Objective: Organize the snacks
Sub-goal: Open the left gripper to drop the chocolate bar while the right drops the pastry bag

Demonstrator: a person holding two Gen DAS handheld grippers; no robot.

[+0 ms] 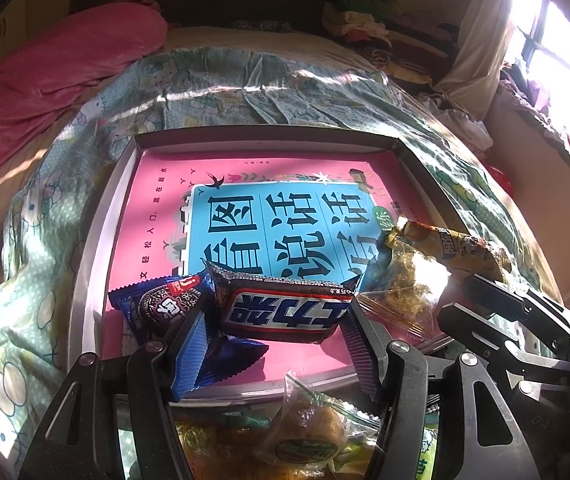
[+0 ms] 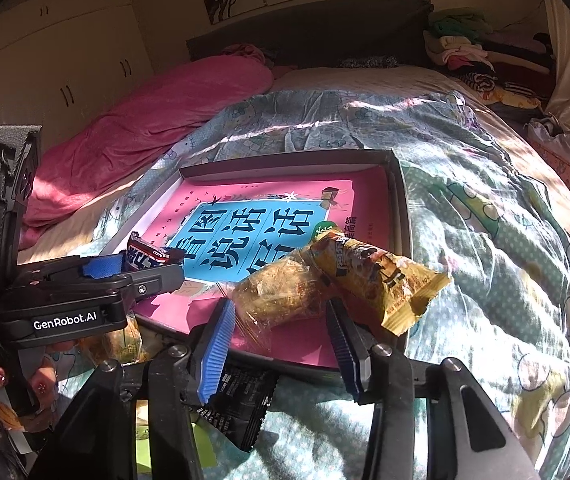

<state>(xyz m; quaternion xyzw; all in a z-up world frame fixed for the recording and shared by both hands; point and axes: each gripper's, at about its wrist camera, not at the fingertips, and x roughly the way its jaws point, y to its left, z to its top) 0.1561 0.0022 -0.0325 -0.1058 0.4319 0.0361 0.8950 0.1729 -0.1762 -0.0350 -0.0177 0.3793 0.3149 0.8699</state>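
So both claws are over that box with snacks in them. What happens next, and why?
Probably letting go: the brown chocolate bar between the left gripper jaws and the clear-wrapped pastry in the right gripper are already over the shallow grey box.

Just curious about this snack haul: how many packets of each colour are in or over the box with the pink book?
Blue packet: 1
Brown bar: 1
Clear packet: 1
Yellow packet: 1
Total: 4
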